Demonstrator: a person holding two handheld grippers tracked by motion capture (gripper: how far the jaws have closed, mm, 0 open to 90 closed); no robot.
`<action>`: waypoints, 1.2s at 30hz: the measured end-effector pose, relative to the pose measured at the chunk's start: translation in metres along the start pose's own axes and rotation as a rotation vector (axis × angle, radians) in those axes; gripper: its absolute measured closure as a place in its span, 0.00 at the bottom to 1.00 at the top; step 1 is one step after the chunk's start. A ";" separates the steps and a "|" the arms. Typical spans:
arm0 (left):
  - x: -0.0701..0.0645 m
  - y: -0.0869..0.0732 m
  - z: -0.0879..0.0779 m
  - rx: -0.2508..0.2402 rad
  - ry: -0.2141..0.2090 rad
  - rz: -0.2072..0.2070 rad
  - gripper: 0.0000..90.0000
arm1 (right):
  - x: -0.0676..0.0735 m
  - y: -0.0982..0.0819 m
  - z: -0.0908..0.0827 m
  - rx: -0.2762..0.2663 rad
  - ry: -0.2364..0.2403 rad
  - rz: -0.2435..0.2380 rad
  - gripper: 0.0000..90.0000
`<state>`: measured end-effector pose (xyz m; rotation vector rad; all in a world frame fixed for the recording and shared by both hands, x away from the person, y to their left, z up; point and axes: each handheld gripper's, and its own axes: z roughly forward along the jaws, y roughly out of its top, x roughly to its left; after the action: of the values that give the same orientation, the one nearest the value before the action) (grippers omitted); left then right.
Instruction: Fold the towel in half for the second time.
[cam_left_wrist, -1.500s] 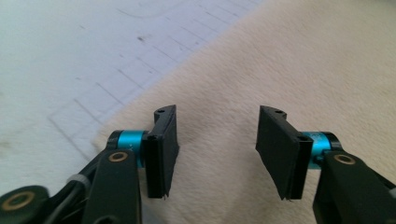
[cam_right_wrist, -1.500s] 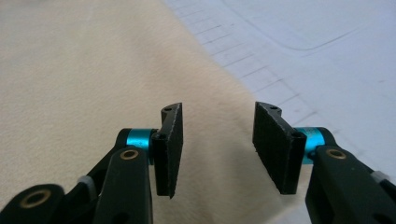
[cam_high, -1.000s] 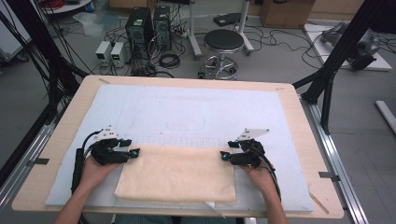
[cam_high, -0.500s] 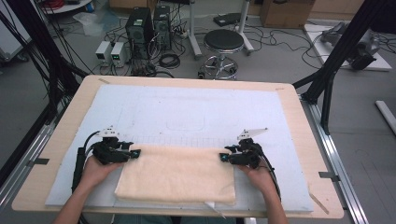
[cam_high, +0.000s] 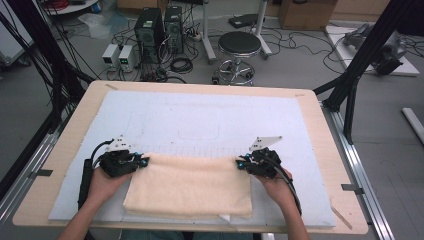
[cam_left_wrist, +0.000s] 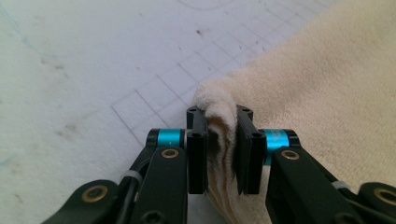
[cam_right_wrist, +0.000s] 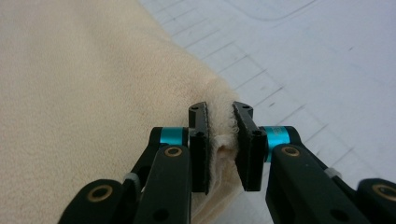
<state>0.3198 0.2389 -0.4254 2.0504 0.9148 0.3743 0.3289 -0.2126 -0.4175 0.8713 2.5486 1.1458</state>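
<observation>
A folded cream towel lies on the pale grid mat near the table's front edge. My left gripper sits at the towel's far left corner, its jaws having just been closing; they now pinch the bunched corner of the towel. At the far right corner my right gripper has likewise just been closing, and its jaws press on the towel's corner fold. A hand holds each gripper from the front edge.
The mat covers most of the wooden table, with bare mat behind the towel. Beyond the table stand a round stool, computer cases and cables on the floor. Black frame legs rise at the right.
Both grippers have narrowed their jaws onto the towel's far corners. The hands and the towel have hardly shifted.
</observation>
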 end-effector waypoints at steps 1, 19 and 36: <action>0.001 0.003 0.000 0.000 0.008 0.001 0.86 | -0.001 0.002 -0.001 -0.004 -0.003 -0.003 0.87; 0.043 0.065 0.041 -0.070 0.165 -0.078 0.86 | -0.069 0.060 0.018 -0.045 -0.127 0.062 0.87; 0.057 0.055 0.043 -0.028 0.135 -0.087 0.61 | -0.085 0.056 0.028 -0.064 -0.168 0.108 0.60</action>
<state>0.4085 0.2343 -0.4108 1.9716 1.0701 0.4802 0.4321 -0.2170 -0.3989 1.0530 2.3435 1.1251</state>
